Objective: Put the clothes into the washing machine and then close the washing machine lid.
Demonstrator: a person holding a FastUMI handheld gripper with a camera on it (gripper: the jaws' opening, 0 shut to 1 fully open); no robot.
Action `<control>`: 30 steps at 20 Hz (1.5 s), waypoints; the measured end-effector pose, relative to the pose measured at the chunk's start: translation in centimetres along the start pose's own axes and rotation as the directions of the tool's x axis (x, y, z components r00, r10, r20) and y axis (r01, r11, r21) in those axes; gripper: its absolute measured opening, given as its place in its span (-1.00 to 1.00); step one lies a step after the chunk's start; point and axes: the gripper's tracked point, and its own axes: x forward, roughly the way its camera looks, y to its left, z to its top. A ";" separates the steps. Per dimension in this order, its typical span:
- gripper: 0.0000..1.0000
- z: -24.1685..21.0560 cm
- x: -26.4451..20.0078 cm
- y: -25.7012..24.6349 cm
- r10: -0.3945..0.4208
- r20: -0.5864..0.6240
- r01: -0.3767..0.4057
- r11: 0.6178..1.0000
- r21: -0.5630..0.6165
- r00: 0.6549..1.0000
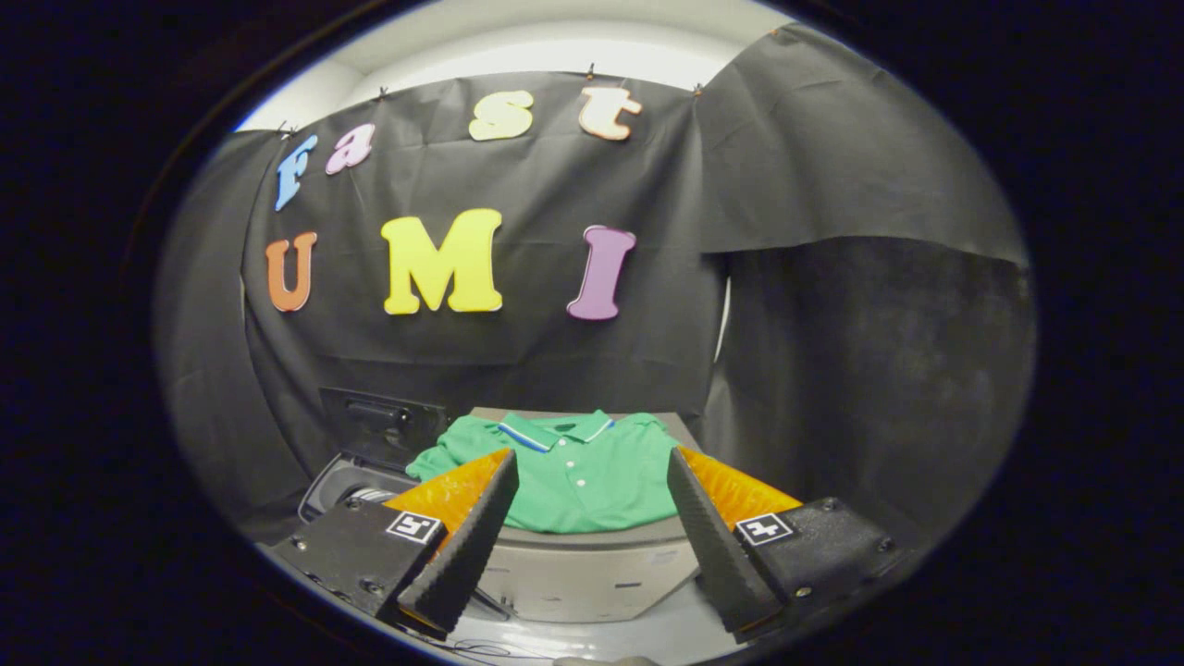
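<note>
A green polo shirt [578, 472] with a blue-and-white trimmed collar lies flat on a grey box-like stand [592, 569], just ahead of my fingers. To the left of the stand sits the washing machine [356, 481], its dark lid [379, 421] raised against the black cloth and its drum opening partly hidden behind my left finger. My gripper [587, 490] is open, its fingers wide apart with nothing between them, framing the shirt from the near side.
Black cloth walls close the booth behind and to the right. A pale surface [647, 638] runs under the stand below the fingers.
</note>
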 end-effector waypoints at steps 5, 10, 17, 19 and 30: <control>1.00 -2.0 9.4 0.5 0.034 -0.152 -0.038 0.999 -0.017 0.988; 1.00 -4.9 16.1 0.7 0.024 -0.285 -0.046 0.997 -0.069 0.958; 1.00 -7.9 18.2 0.9 -0.026 -0.386 -0.037 0.987 -0.156 0.922; 0.98 -8.1 18.2 1.1 -0.010 -0.405 -0.044 0.992 -0.122 0.914; -0.77 -8.0 19.0 1.3 -0.028 -0.469 0.017 0.999 -0.027 0.883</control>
